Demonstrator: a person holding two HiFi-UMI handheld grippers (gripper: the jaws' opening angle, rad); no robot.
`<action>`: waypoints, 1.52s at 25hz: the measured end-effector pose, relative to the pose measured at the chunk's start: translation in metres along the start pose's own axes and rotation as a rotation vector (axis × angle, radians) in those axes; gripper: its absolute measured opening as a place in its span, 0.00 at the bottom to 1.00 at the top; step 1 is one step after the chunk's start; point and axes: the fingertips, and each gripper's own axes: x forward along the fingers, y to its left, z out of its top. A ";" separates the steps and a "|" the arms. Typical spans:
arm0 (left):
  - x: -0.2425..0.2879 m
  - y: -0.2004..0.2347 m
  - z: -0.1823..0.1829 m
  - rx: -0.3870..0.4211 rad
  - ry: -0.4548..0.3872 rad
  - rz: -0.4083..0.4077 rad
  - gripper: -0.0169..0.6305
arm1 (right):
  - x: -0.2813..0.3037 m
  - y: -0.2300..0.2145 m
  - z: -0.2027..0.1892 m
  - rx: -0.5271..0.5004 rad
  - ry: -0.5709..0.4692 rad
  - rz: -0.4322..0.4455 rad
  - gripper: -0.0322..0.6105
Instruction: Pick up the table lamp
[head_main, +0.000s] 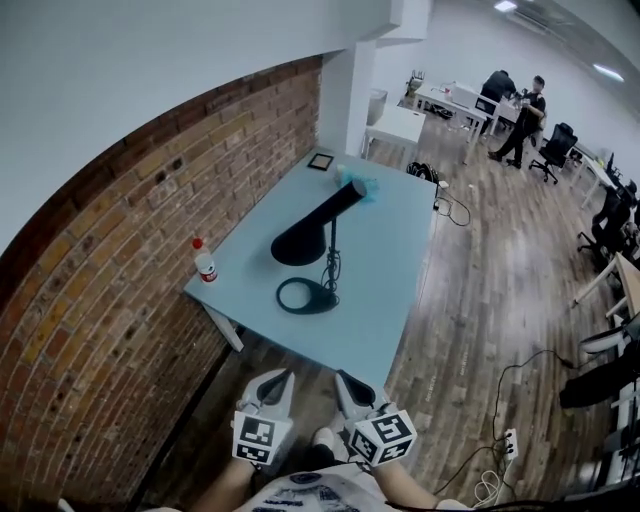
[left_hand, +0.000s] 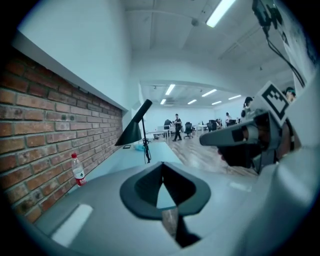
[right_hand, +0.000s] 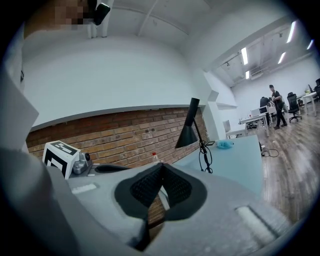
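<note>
A black table lamp stands on the light blue table, with a ring base, a thin stem and a slanted cone shade. In the left gripper view the lamp shows far ahead; the right gripper view has the lamp ahead too. My left gripper and right gripper hang side by side in front of the table's near edge, well short of the lamp. On both, the jaws meet with nothing between them.
A plastic bottle with a red cap stands at the table's left edge by the brick wall. A small dark frame and a blue-green object lie at the far end. Cables trail on the wooden floor. People stand at far desks.
</note>
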 end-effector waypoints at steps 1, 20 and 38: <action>0.016 0.004 0.004 0.000 0.005 -0.005 0.01 | 0.010 -0.013 0.004 0.003 0.001 -0.002 0.05; 0.172 0.053 0.004 -0.025 0.091 -0.079 0.01 | 0.123 -0.126 0.039 0.044 0.015 -0.005 0.05; 0.268 0.068 -0.033 -0.059 0.140 -0.343 0.02 | 0.212 -0.182 0.069 0.011 -0.029 -0.101 0.05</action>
